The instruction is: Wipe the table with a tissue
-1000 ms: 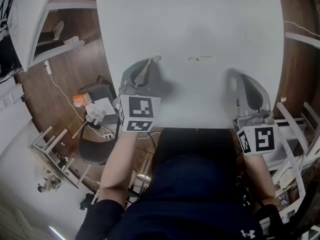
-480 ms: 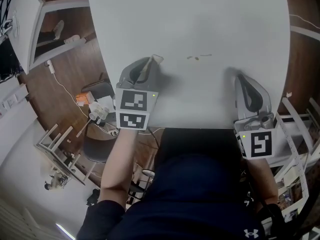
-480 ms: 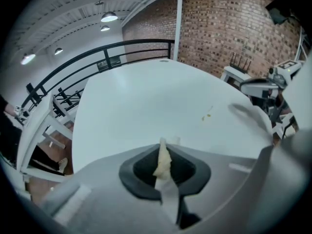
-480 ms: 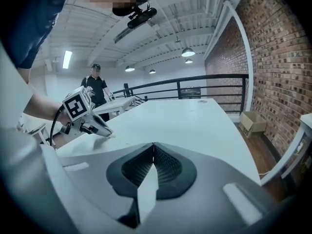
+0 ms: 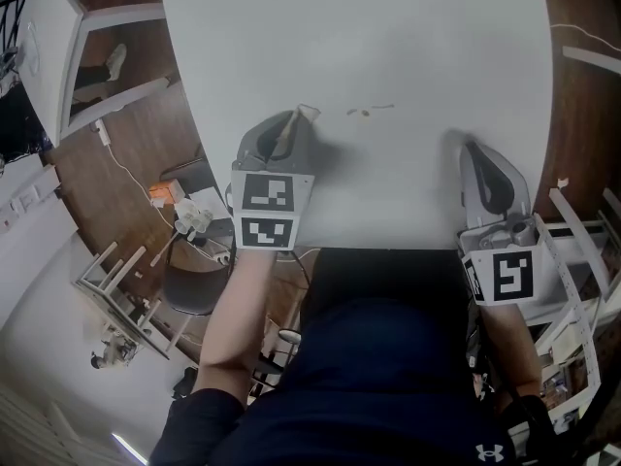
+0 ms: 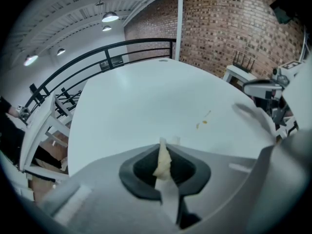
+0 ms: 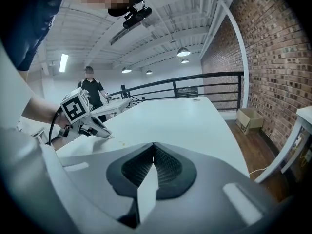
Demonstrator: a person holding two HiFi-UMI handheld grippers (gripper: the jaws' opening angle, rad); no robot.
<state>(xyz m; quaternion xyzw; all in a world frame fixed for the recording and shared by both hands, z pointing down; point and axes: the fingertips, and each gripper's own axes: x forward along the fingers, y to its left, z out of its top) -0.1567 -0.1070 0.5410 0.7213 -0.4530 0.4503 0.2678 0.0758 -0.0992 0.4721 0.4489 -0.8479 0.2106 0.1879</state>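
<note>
White table (image 5: 388,37), one, with both our grippers over its near edge.

Left gripper (image 5: 294,122): jaws clenched on a cream tissue (image 6: 162,161). It is a crumpled strip pinched upright between the pads, with its tip poking out past the jaw ends, close above the table surface.

Right gripper (image 5: 468,151): jaws pressed together with nothing between them. We hold it well apart from the left one, toward the table's right side.

Small brownish marks (image 5: 367,113), a few, lie on the table a little beyond the tissue tip and to its right, not touching it.

We also list a wooden floor (image 5: 146,134) around the table and a brick wall (image 6: 234,28) beyond its far side.
</note>
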